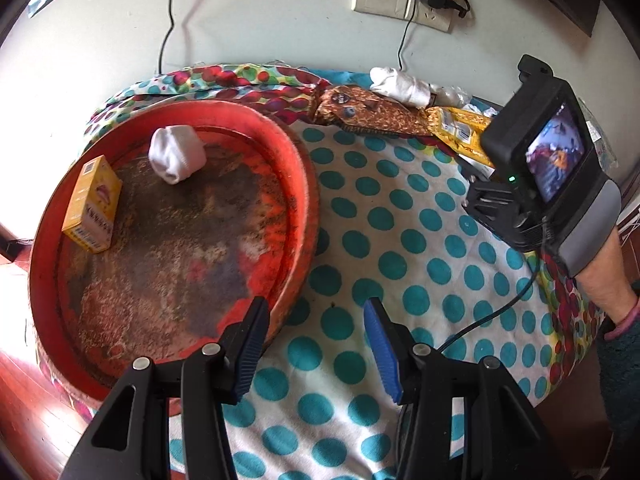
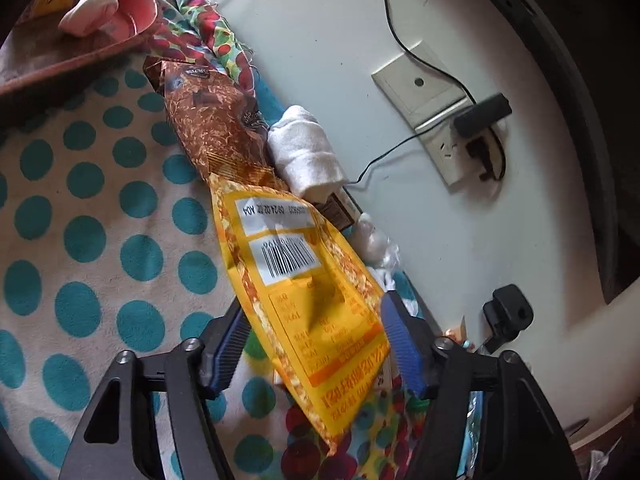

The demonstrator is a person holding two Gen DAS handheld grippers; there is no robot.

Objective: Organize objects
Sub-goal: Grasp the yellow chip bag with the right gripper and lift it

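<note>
Right tool [image 2: 314, 342] astride yellow packet [image 2: 304, 280], barcode legible

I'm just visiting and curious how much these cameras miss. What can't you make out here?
- Right wrist view: whether the right gripper has closed on the yellow packet; the packet covers the gap.
- Right wrist view: the brown item under the rolled white cloth; mostly covered.
- Left wrist view: print on the yellow box in the red tray; too small.
- Left wrist view: the screen image on the right-hand device; blurred.
</note>
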